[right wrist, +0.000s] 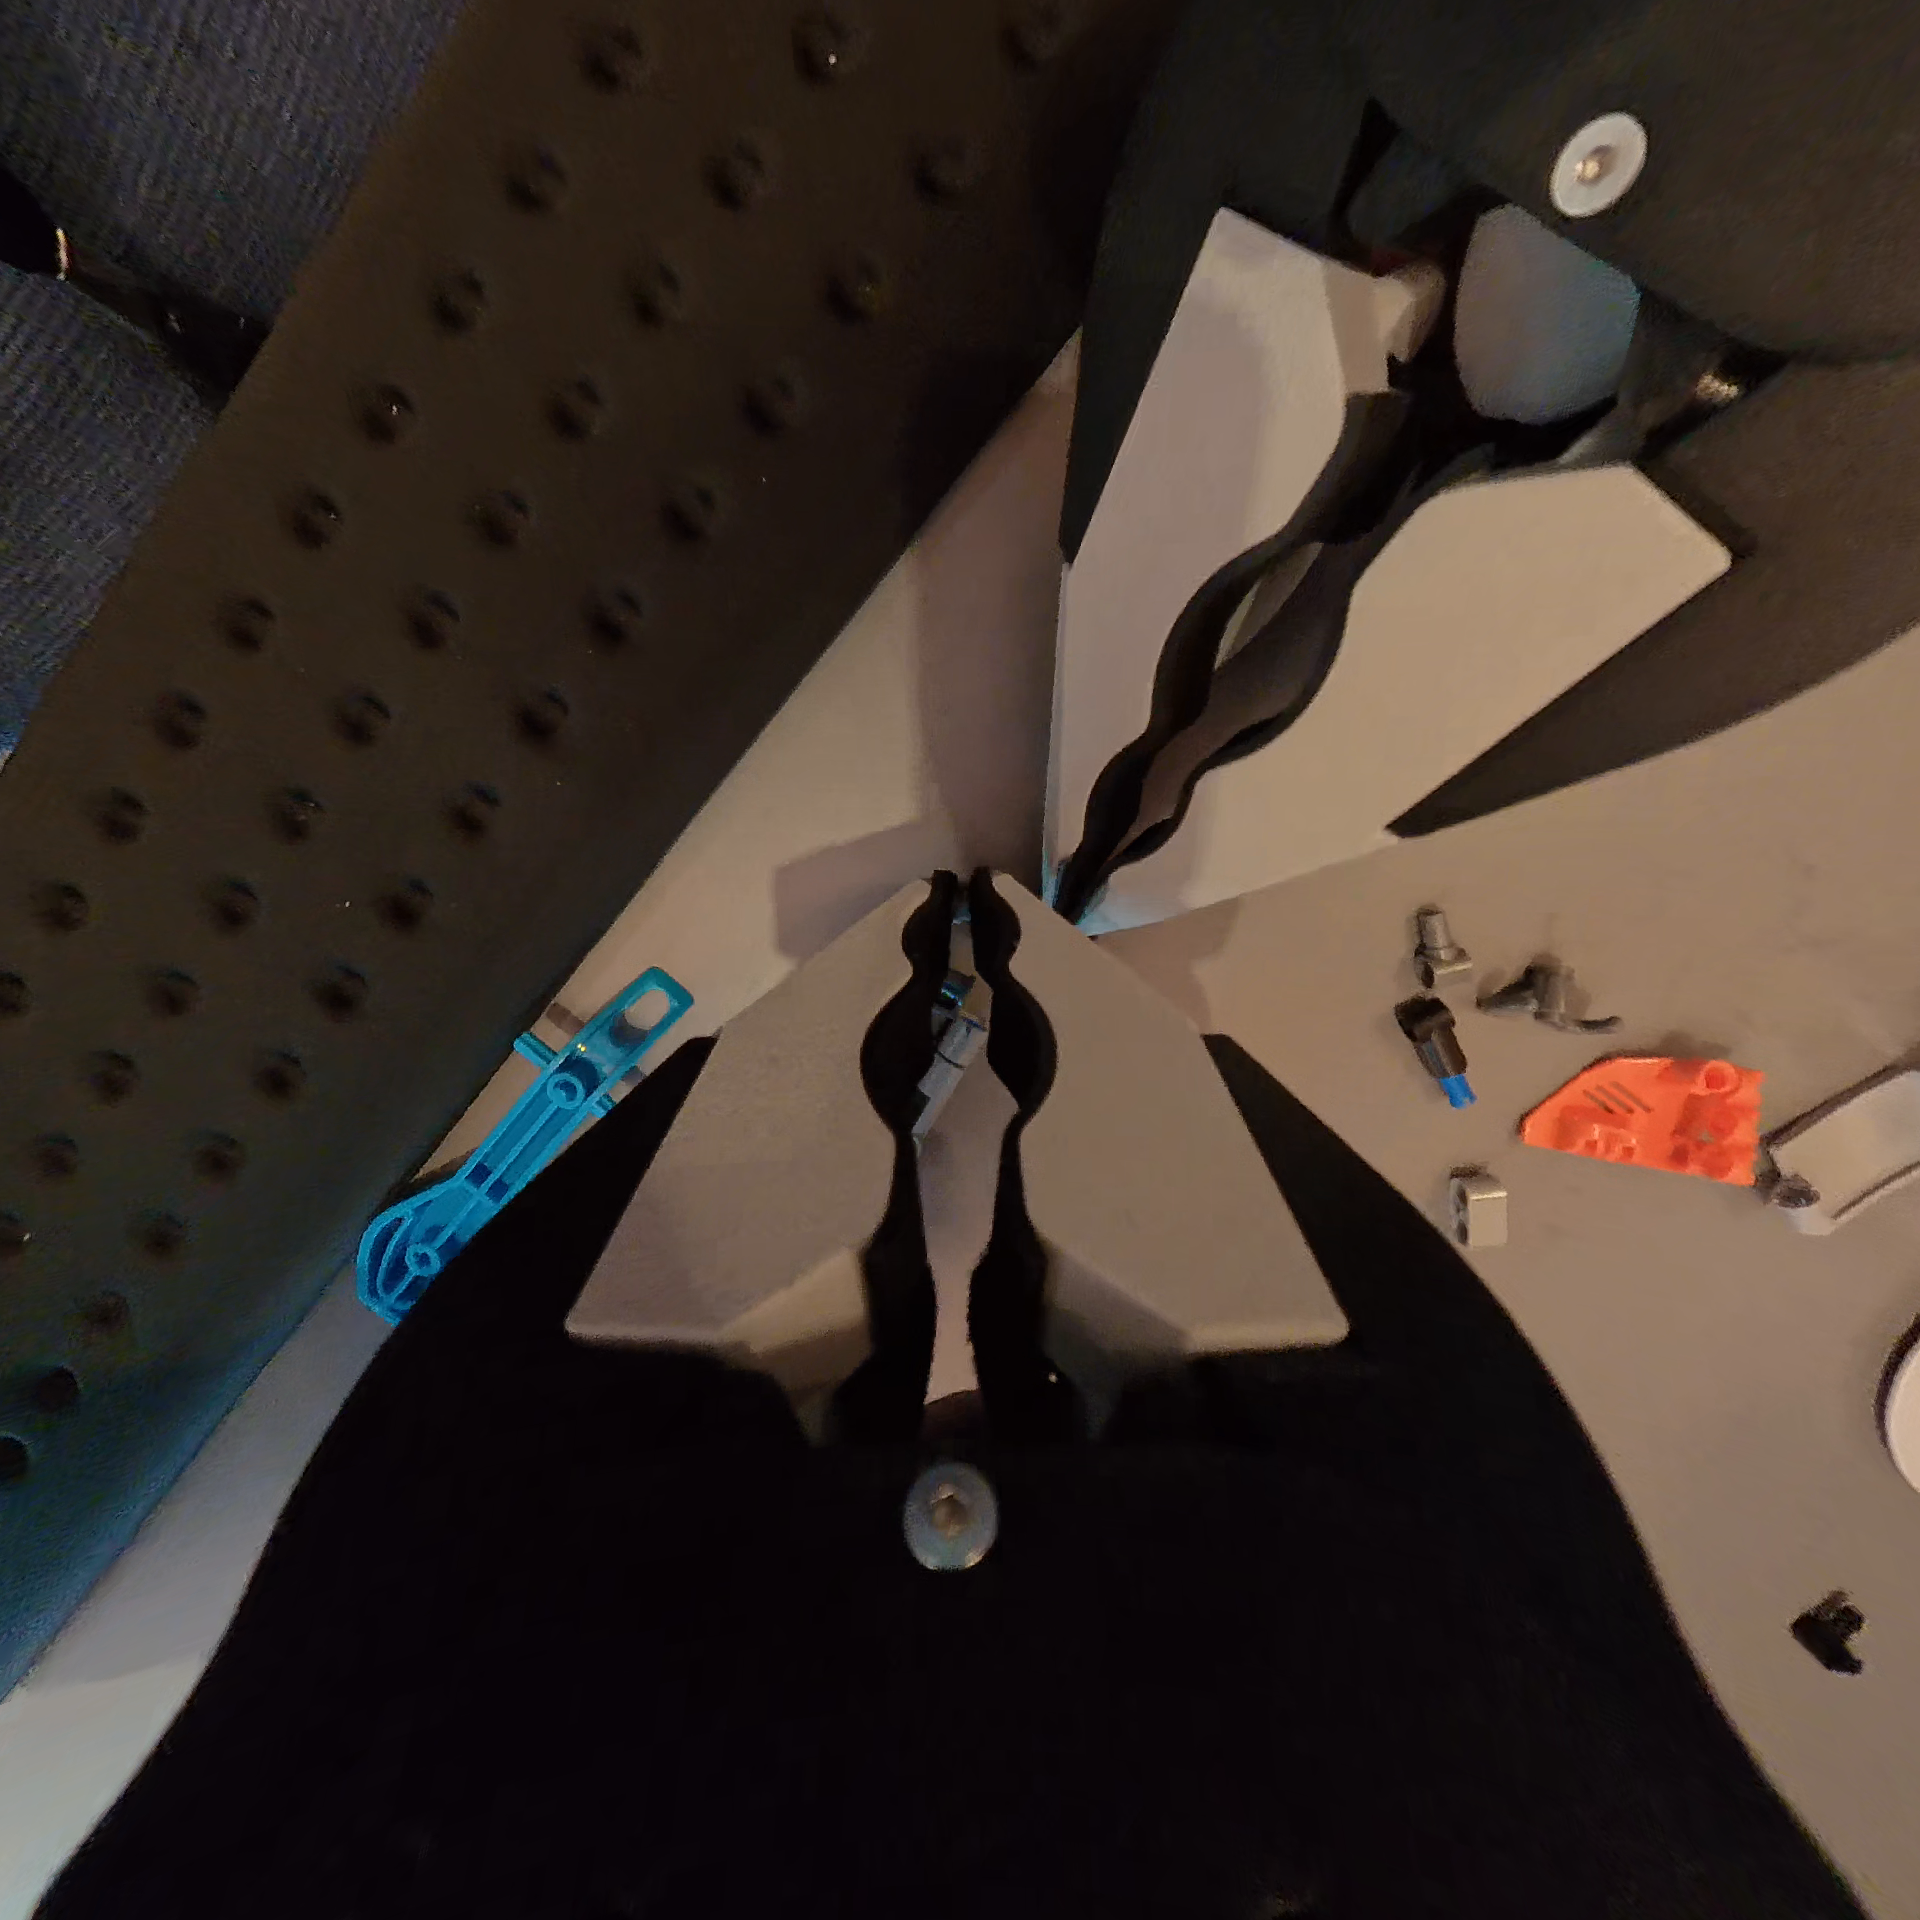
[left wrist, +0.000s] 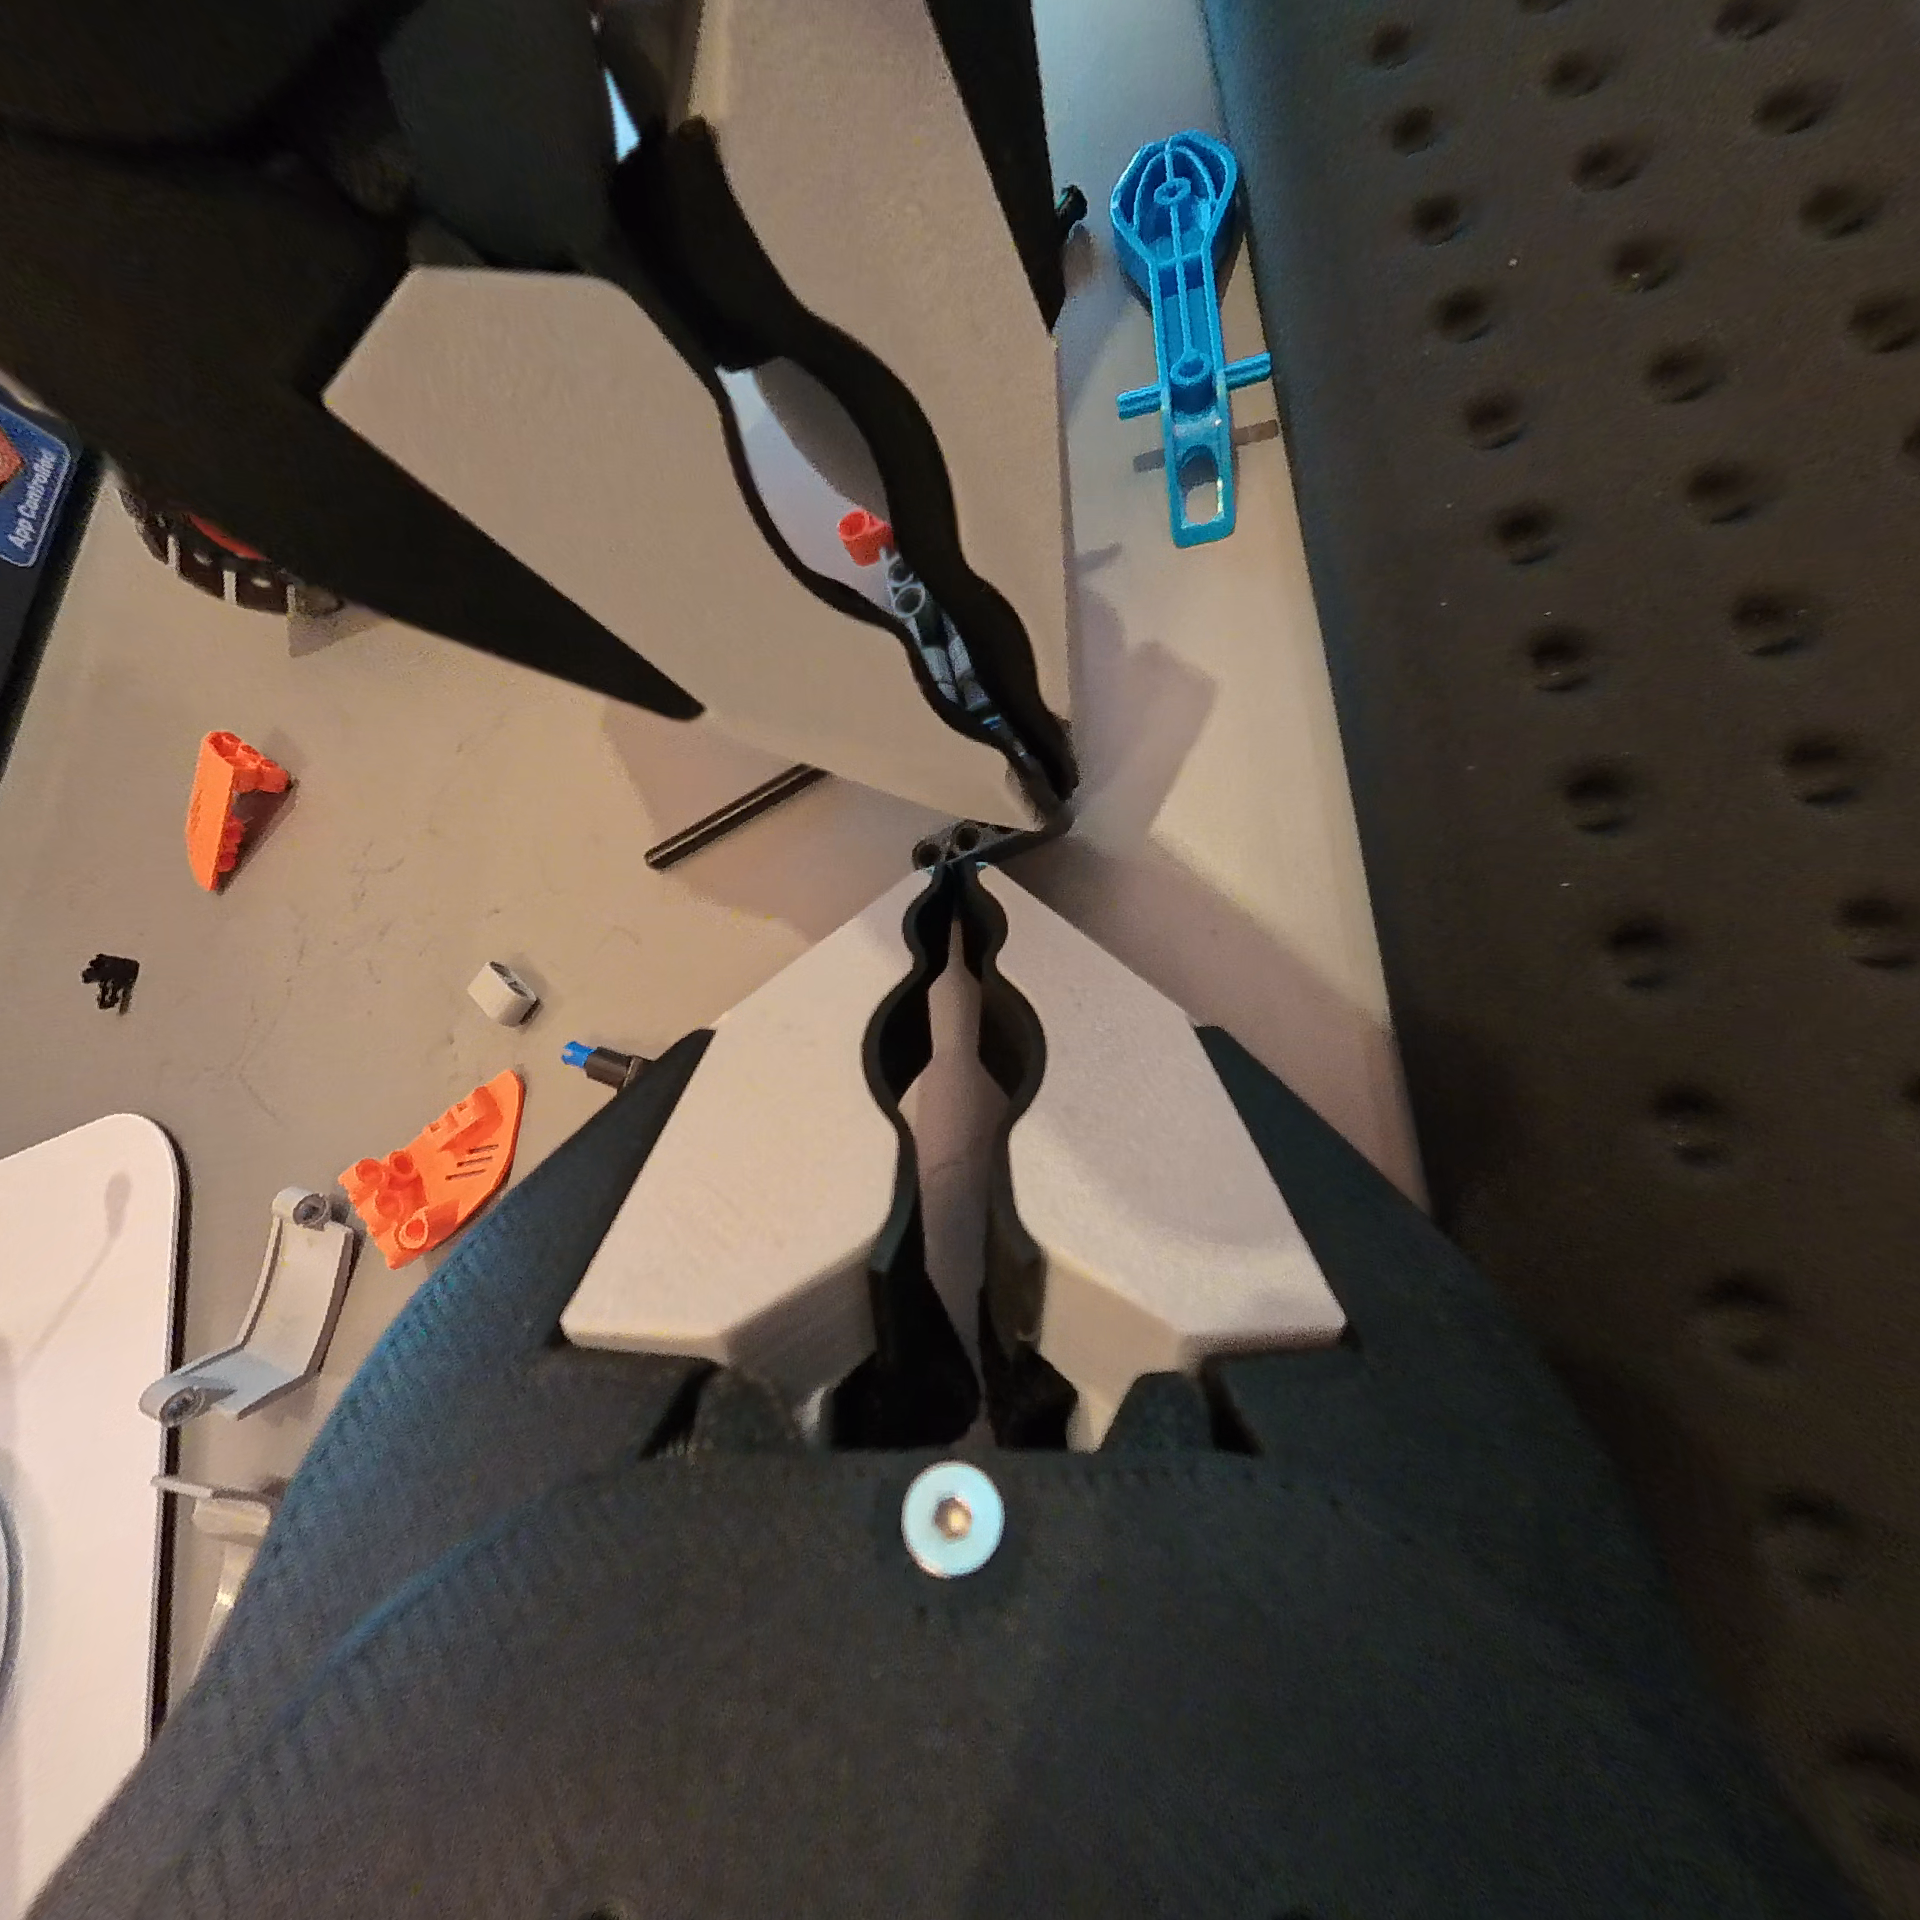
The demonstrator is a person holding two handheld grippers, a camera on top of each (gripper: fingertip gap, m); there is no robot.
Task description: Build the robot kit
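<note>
2 tongs meet tip to tip above the bench [left wrist: 436, 831]: the left tongs [left wrist: 954, 878] pinch narrow on a small black pinned piece [left wrist: 961, 840], and the right tongs [right wrist: 961, 883] clamp a grey-and-black assembly [right wrist: 951, 1049]. Both grips look shallow, so a twist could slip the piece loose among the orange parts [left wrist: 436, 1169], near the blue lever [left wrist: 1179, 312].

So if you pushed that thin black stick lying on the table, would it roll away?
Probably yes. The black stick looks like a long, thin, straight rod lying flat on the smooth grey table, so a sideways nudge would likely roll it. It looks stiff, not floppy. Being so slim, it is probably light, and may be tricky to pinch.
</note>
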